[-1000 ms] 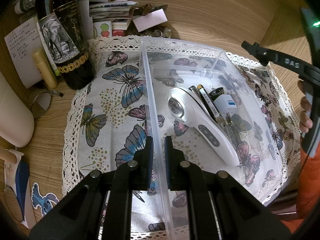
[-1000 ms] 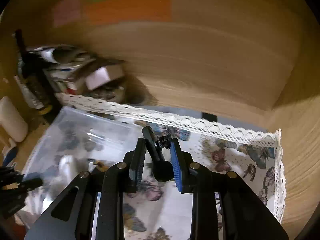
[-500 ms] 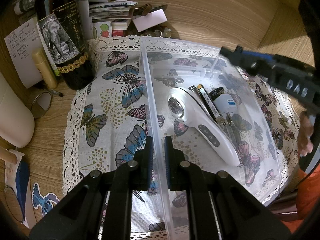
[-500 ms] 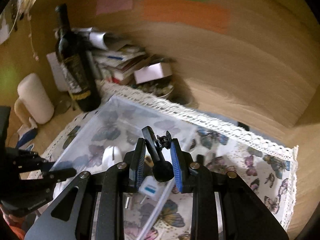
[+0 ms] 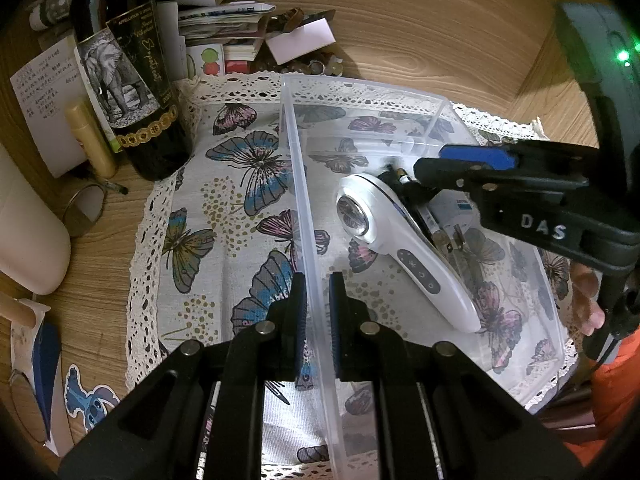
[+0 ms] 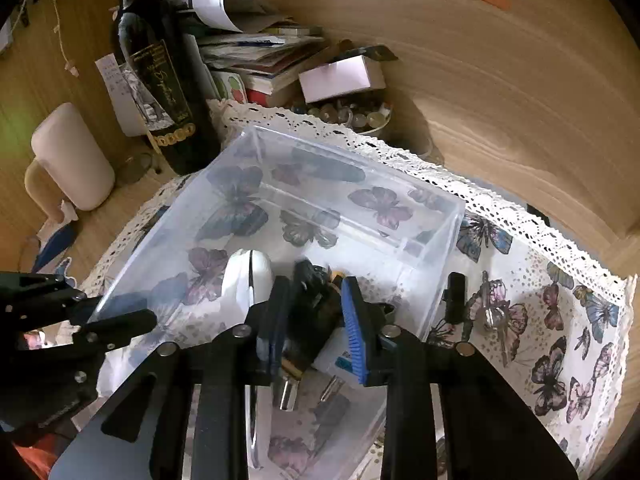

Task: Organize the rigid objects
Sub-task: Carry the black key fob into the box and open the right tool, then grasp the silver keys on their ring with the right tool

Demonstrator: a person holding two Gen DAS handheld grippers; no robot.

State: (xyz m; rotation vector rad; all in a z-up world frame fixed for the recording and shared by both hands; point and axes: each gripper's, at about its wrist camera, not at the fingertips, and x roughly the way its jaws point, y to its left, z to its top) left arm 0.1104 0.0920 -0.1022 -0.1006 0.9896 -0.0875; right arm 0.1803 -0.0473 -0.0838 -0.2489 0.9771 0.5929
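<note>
While the small black clip-like object sits between the right gripper's blue pads (jaws just opening, contact unclear), it hangs over the clear plastic storage bin, beside the white handheld device. The left gripper is clamped on the bin's near wall, on a butterfly-print cloth.

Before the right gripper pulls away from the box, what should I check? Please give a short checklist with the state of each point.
1. Left gripper shut on the clear box wall: ok.
2. Right gripper above the box: ok.
3. Its jaws have just been opening, black part between them; fully released: cannot tell.
4. White handheld device lies inside the box: ok.
</note>
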